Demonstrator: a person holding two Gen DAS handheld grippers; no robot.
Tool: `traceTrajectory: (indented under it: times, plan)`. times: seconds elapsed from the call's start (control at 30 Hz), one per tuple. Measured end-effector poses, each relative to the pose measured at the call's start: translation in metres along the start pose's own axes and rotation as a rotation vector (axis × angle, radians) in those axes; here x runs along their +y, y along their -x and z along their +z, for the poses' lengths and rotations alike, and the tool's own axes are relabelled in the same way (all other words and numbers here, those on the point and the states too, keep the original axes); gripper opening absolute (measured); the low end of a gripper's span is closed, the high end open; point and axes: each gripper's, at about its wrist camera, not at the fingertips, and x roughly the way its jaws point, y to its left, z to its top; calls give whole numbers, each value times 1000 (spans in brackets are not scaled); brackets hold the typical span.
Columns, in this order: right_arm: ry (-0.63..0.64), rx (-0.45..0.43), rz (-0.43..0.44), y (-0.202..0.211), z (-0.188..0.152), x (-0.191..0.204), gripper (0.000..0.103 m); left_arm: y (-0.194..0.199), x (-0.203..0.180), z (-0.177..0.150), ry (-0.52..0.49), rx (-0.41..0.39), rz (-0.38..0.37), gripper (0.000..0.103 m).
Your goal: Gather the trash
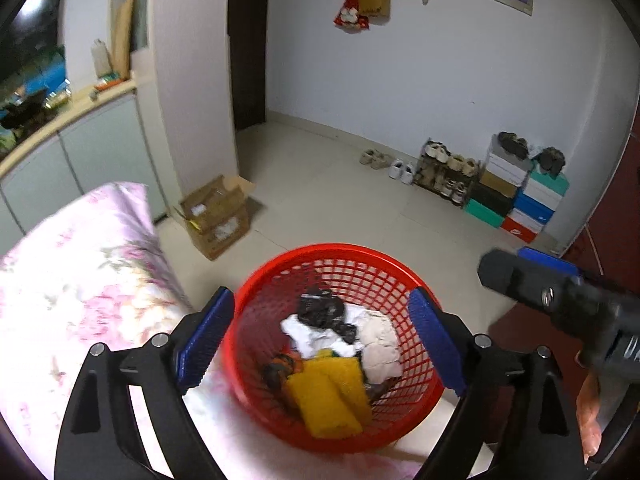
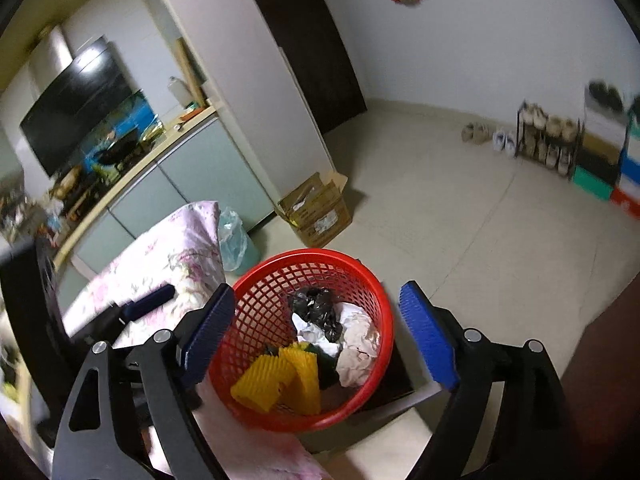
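Our left gripper (image 1: pixel 320 344) has its jaws spread wide, holding nothing, and so does our right gripper (image 2: pixel 316 340). Between each pair we look down into the round red plastic mesh basket (image 1: pixel 276 280), which sits at the edge of the pink floral cloth (image 1: pixel 80 264). Inside lie yellow foam netting (image 1: pixel 328 396), a crumpled black plastic bag (image 1: pixel 320 308) and white paper wads (image 1: pixel 380 344). Beyond it, brown cardboard boxes (image 1: pixel 216 216) stand on the pale tiled floor (image 1: pixel 340 200).
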Motion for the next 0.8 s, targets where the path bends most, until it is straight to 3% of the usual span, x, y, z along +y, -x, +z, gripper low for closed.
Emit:
traceTrajectory:
  times: [0.23,0.57,0.8]
  plan:
    - [149,-84,-13,33,-15,33,96,56,22,-20,47,-59,156,89]
    - [288,-76,39,49,-46,77,96,119,46,-73,156,-107,343,92]
    - [347,-89,19,60,-67,100,96,146,50,-108,218,-138,398,93]
